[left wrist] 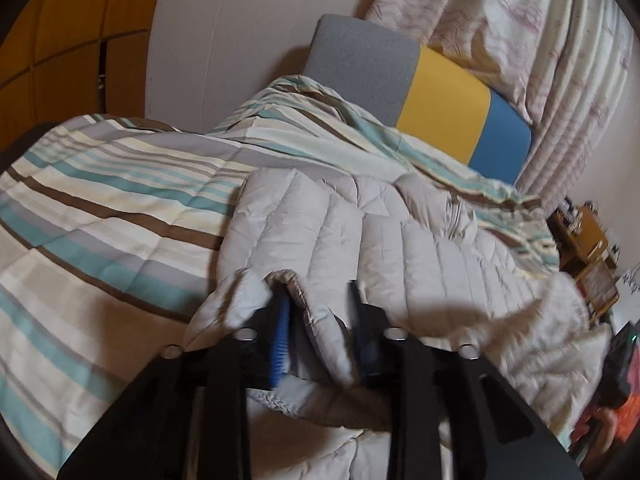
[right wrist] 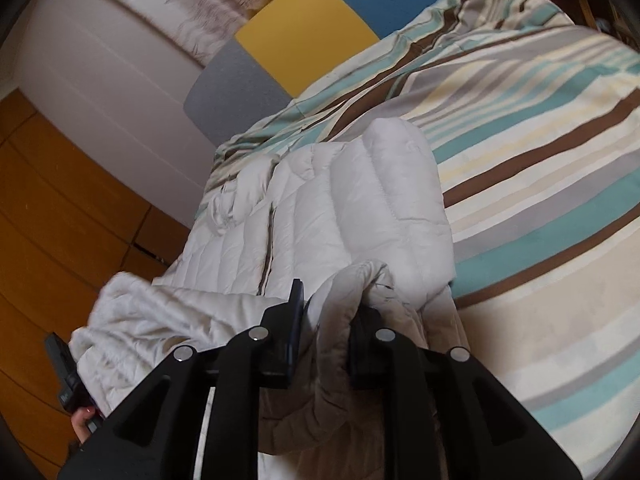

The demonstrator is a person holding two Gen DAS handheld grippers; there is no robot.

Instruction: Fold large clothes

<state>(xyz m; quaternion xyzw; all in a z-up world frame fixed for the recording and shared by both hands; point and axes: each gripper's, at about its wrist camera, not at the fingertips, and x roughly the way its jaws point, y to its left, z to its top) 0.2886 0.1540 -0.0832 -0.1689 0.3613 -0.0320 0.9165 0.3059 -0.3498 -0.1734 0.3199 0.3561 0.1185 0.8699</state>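
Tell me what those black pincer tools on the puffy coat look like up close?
Both are matte black plastic frames with angular cut-outs and round silver bolt heads. The left gripper has ribbed bright blue pads lining its jaws; the right gripper carries darker blue pads. No cables or markings show.
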